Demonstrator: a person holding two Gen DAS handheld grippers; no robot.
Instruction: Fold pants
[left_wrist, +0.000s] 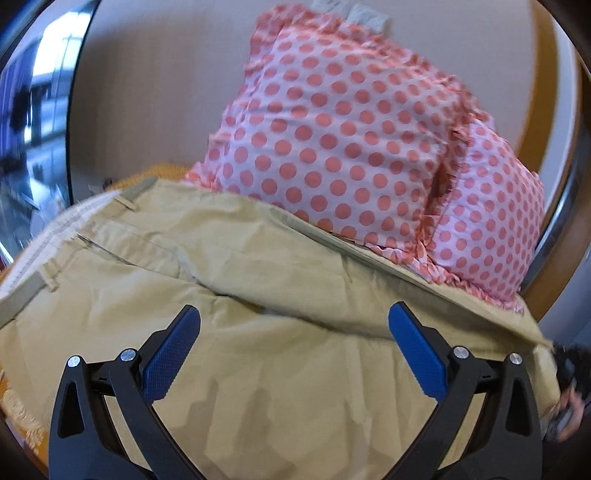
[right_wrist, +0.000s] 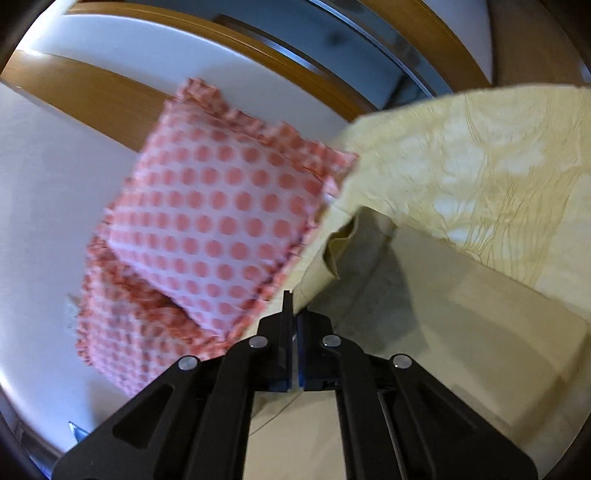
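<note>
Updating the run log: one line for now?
left tongs open above khaki pants | right tongs shut on pants edge | polka-dot pillows behind

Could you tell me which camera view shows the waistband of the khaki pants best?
The left wrist view: the waistband with its belt loops lies in plain sight at the left, beyond the open left hand-held gripper. The right wrist view shows only a lifted, wrinkled part of the khaki pants near the shut right hand-held gripper, no waistband.

Left claw (left_wrist: 294, 317) spread wide, right claw (right_wrist: 293, 306) pinched closed
</note>
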